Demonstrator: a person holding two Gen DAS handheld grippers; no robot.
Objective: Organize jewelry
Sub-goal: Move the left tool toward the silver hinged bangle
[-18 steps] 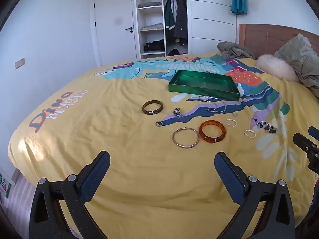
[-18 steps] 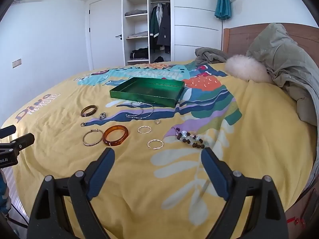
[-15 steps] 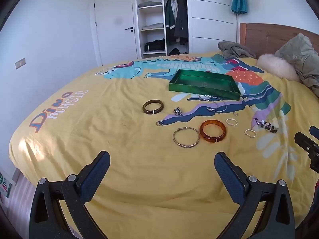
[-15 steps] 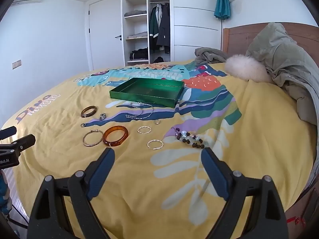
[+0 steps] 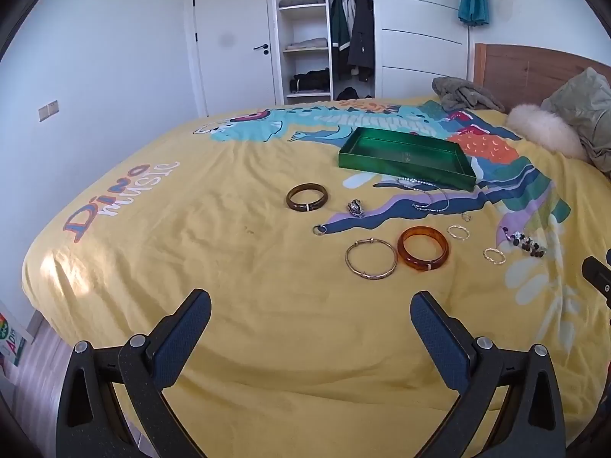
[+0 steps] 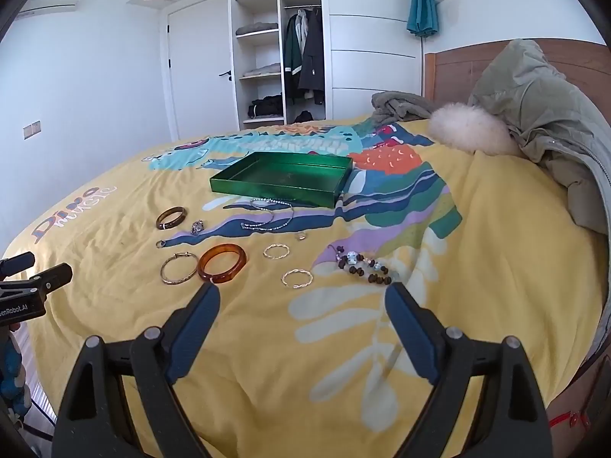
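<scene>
While the green tray (image 5: 404, 170) is sitting empty mid-bed, we are holding the left gripper (image 5: 310, 337) and right gripper (image 6: 301, 322) spread wide, empty; bangles (image 6: 222, 262), rings and necklaces are lying loose before it, unsorted.

The tray (image 5: 406, 156) sits on the bed (image 5: 191, 267), and everything else is placed from it. Just before its near wall lies a chain necklace (image 5: 427, 194). Nearer the camera and left of the tray lies a bangle (image 5: 306, 197), with a small clustered ring (image 5: 356, 207) between that bangle and the necklace. Farther before the tray, two bangles lie side by side, touching or nearly so: a thin one (image 5: 371, 259) on the left, a thick one (image 5: 422, 248) on the right. Right of these lie two small hoops (image 5: 458, 231) and a beaded bracelet (image 5: 523, 242). Behind the tray to the right, a fluffy cushion (image 5: 542, 133) and a jacket (image 6: 553, 114) rest against the headboard (image 5: 534, 72).
</scene>
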